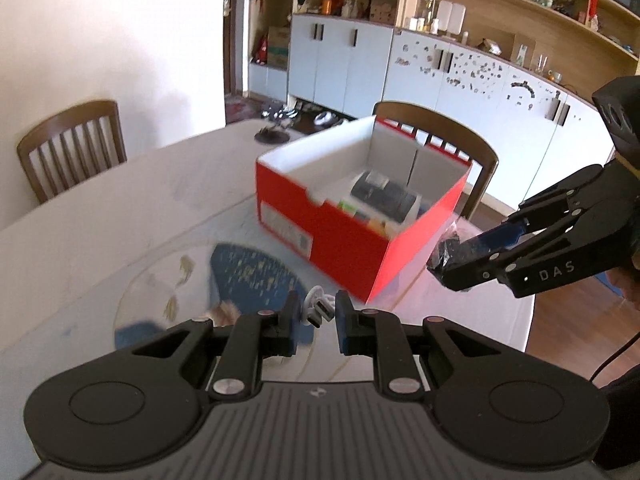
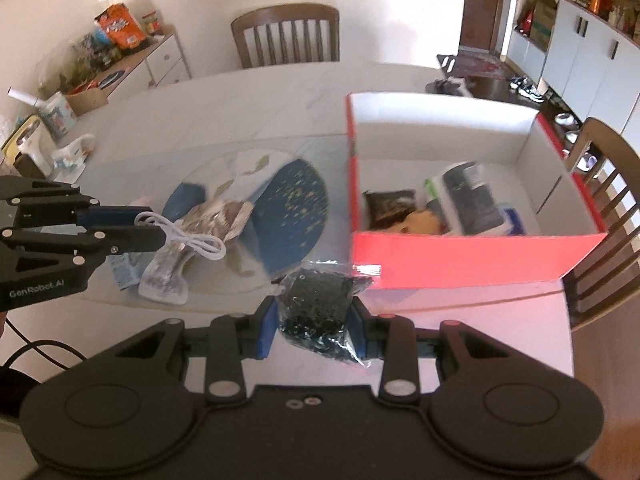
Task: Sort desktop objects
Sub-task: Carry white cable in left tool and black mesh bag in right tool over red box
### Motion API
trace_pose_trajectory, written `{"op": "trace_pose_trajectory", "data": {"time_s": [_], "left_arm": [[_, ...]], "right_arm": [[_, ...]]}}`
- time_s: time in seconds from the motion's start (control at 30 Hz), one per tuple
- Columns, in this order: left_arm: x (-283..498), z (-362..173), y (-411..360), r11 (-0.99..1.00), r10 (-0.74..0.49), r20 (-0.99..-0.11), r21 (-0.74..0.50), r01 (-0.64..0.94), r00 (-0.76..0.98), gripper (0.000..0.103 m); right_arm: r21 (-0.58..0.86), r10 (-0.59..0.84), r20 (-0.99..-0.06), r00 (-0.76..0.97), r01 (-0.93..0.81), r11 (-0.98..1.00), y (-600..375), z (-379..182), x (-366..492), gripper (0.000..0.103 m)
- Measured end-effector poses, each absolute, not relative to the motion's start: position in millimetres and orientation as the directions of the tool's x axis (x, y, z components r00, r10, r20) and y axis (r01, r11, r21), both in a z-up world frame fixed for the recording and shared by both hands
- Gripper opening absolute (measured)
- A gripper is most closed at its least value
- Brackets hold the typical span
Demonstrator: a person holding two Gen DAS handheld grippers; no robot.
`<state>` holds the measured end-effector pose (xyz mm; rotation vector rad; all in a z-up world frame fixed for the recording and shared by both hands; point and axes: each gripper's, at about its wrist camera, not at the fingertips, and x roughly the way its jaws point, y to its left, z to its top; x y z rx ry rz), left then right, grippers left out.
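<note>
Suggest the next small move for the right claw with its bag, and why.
Probably carry it forward and right over the red box, then release. The right claw is shut on the black bag, held just short of the box's near wall, with sorted items already inside.

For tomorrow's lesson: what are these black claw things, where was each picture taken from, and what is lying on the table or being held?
There is no robot here: a person holds a two-finger claw in each hand, with a wide-angle camera on each looking along its fingers. One picture comes from the left claw, the other from the right claw. The left claw grips a white cable; the right claw grips a clear bag of small black pieces. On the table stands an open red box, white inside, already holding several packets. Beside it crumpled wrappers lie on a round blue-patterned mat.
</note>
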<state>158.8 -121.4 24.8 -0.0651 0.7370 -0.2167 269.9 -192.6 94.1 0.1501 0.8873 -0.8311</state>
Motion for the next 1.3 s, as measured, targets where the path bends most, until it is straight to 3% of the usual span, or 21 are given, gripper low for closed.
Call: {"op": "trace_pose_trajectory", "data": {"time_s": [0.53, 1.3], "left_arm": [[226.2, 55.8, -179.5, 0.972, -0.231, -0.619, -0.112, 0.207, 0.751, 0.017], [332.8, 33.2, -203.9, 0.981, -0.19, -0.669, -0.101, 0.165, 0.718, 0.017]], "right_arm": [[-0.246, -0.606, -0.716, 0.348, 0.686, 0.685, -252.8, 143.1, 229.6, 0.035], [-0.285, -0.645, -0.716, 0.268, 0.731, 0.62, -363.6, 153.5, 194.8, 0.035]]}}
